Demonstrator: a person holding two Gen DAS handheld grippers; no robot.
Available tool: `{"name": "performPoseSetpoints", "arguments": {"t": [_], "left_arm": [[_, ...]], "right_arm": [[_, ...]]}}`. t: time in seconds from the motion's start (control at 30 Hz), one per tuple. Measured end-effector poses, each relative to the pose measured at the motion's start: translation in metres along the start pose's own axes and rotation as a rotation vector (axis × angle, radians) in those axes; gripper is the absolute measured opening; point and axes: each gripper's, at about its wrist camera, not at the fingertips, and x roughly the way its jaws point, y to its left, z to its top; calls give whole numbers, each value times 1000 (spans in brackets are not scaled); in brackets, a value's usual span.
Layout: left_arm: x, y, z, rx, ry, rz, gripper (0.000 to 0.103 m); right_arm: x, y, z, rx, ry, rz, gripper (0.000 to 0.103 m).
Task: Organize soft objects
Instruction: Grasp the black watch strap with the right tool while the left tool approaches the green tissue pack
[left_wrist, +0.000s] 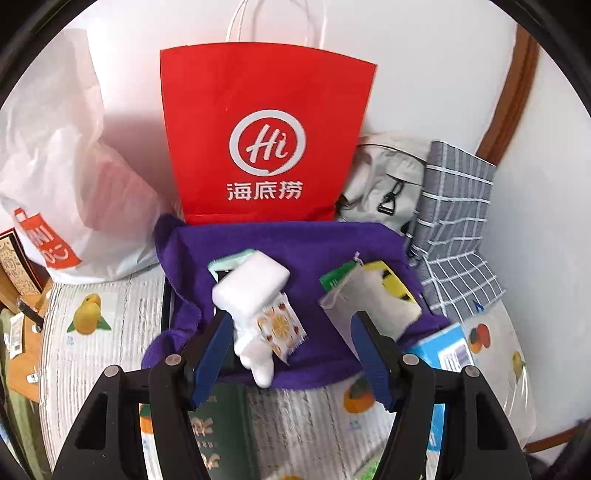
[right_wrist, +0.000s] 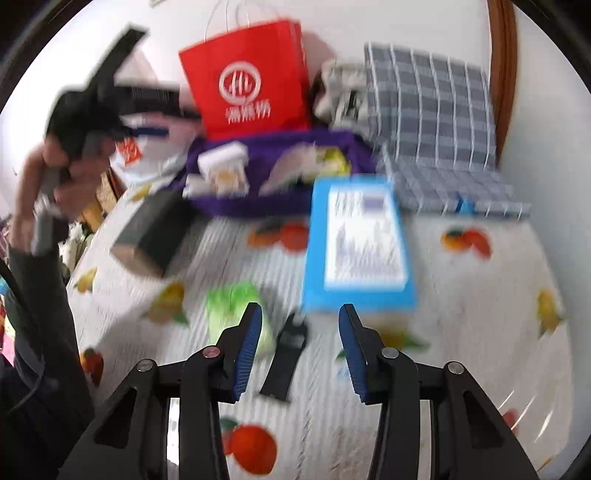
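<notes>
left gripper (left_wrist: 291, 354) is hovering released over the white soft plush toy (left_wrist: 255, 295) lying on the purple fleece cloth (left_wrist: 332, 243), needing 2 pads squarely around its middle, while right gripper (right_wrist: 301, 347) is waiting unclenched.

The left wrist view sits low and close, looking forward between its fingers (left_wrist: 212, 354) at the purple cloth (left_wrist: 280, 236) at mid-frame, with the red paper bag (left_wrist: 266, 136) upright behind it, filling the upper centre. The right wrist view looks from farther back and higher over the fruit-print tabletop (right_wrist: 461, 295), blurred. Both share the cloth (right_wrist: 266, 147), bag (right_wrist: 245, 92), blue box (right_wrist: 358, 240) and checked fabric (right_wrist: 428, 110).
</notes>
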Motion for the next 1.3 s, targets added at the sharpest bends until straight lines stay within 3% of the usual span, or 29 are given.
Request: {"name": "performPoseSetpoints", "arguments": {"t": [0.1, 0.23, 0.37, 0.47, 0.63, 0.77, 1.03, 1.2, 1.3], "left_arm": [[-2, -6, -21, 36, 32, -2, 64], [-1, -4, -64, 102, 75, 69, 64], [-9, 14, -100, 39, 105, 18, 64], [-15, 18, -122, -1, 114, -30, 64], [-26, 13, -151, 25, 124, -4, 65], [-34, 12, -161, 8, 119, -34, 65], [-30, -10, -178, -2, 163, -87, 65], [-20, -29, -183, 17, 182, -105, 65], [-11, -38, -184, 0, 191, -135, 65]], "right_arm": [[22, 5, -20, -2, 50, -14, 39], [44, 9, -37, 18, 82, 7, 31], [48, 13, -36, 18, 34, -30, 31], [49, 16, -35, -10, 23, -50, 22], [34, 3, -46, -10, 49, -31, 19], [27, -9, -59, 9, 68, -22, 20], [31, 0, -65, -12, -32, -64, 21], [22, -16, -68, 45, -30, -19, 20], [13, -25, -70, 51, -44, -36, 20]]}}
